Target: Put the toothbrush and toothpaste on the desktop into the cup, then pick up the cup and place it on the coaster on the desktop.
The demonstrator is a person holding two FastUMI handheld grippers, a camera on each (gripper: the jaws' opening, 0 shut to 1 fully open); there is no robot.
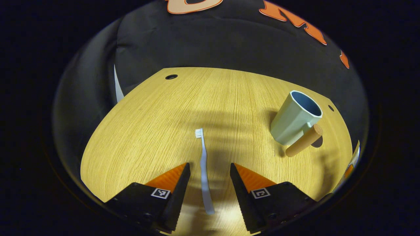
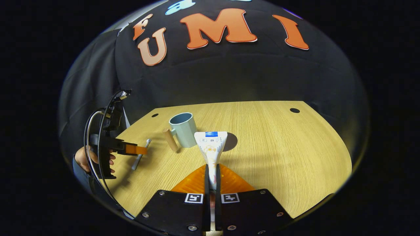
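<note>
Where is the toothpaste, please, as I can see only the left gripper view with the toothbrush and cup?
Observer: The right gripper is shut on the toothpaste tube, held above the desktop.
Operator: Is the coaster visible to you?
Observer: A dark round coaster lies flat on the desktop right of the cup, partly behind the tube.
Operator: How does my gripper look from there?
Observer: The left gripper hovers over the toothbrush, held by a hand.

A staged recording booth: black cloth wall (image 2: 229, 75) draped behind a bare wood-grain desktop (image 2: 279, 147) with drilled holes.
</note>
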